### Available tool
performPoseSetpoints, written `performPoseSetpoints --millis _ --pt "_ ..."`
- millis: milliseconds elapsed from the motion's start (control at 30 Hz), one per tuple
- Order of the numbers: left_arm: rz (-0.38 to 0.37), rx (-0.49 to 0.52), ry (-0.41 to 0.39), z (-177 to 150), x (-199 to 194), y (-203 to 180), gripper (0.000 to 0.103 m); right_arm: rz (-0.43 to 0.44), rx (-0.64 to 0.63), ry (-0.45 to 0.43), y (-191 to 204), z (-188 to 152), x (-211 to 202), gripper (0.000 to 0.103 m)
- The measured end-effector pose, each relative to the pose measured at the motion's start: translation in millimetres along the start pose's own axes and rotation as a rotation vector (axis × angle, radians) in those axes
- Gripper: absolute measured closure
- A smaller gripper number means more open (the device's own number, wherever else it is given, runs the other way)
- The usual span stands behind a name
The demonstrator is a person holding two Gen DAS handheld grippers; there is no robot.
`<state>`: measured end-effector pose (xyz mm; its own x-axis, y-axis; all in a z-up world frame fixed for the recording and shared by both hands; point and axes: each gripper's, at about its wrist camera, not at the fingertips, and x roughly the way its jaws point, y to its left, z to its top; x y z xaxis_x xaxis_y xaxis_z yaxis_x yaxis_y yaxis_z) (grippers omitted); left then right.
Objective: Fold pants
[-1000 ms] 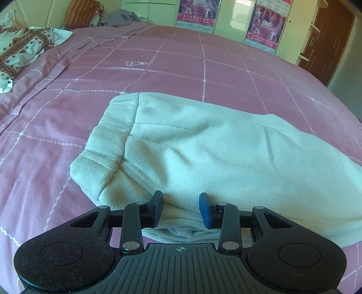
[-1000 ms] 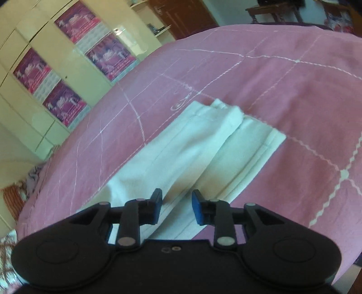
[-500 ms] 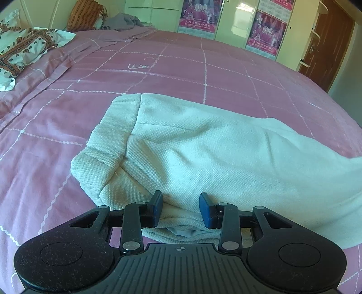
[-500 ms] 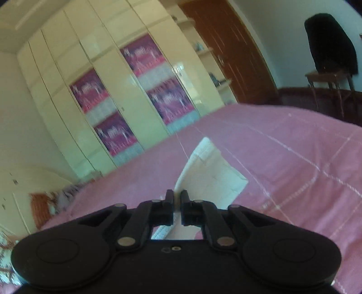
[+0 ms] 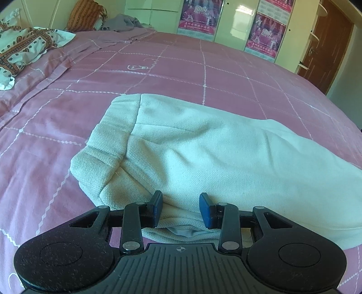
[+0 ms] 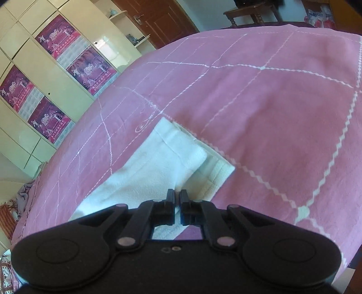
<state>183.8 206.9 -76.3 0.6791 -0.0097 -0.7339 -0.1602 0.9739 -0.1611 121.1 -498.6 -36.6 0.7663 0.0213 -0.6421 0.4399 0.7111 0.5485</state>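
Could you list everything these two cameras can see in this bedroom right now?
pants: one pair, cream white, lying on the bed, waistband at the left gripper.
bedspread: one, pink with white grid lines, covering the bed.
patterned pillow: one, white and brown, far left.
grey cloth: one, bunched at the head of the bed.
posters: several, magenta, on cream wardrobe doors.
door: one, brown, right.
left gripper: black, jaws apart around the waistband.
right gripper: black, jaws shut on the pants' leg end.

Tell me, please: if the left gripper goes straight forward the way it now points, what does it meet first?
Most likely the pants. The left gripper points down at the cream fabric near the waistband, and its open jaws already stand on either side of a fold. Depth is unclear, so contact is uncertain.
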Motion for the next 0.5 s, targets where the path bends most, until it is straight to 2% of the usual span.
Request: performPoseSetpoints --millis 167,233,300,400,433,500 --pt "0.0 -0.001 0.005 1 1 1 0.067 0.001 -0.021 -0.034 -3 1 -20 0.1" --pt "-0.003 0.002 0.005 1 0 1 0.067 0.013 -0.07 -0.068 5 1 -33 0.1" --pt "-0.007 -0.001 0.002 1 0 2 0.067 0.002 -0.076 -0.062 11 7 -33 0.1" --pt "-0.008 -0.005 -0.001 0 0 2 0.067 0.071 -0.096 -0.131 23 11 -49 0.1" --pt "-0.008 -0.009 -0.001 0 1 2 0.067 0.037 -0.097 -0.118 21 12 -46 0.1" --pt "-0.01 -0.009 -0.001 0 0 2 0.067 -0.064 -0.053 -0.02 1 10 -24 0.1"
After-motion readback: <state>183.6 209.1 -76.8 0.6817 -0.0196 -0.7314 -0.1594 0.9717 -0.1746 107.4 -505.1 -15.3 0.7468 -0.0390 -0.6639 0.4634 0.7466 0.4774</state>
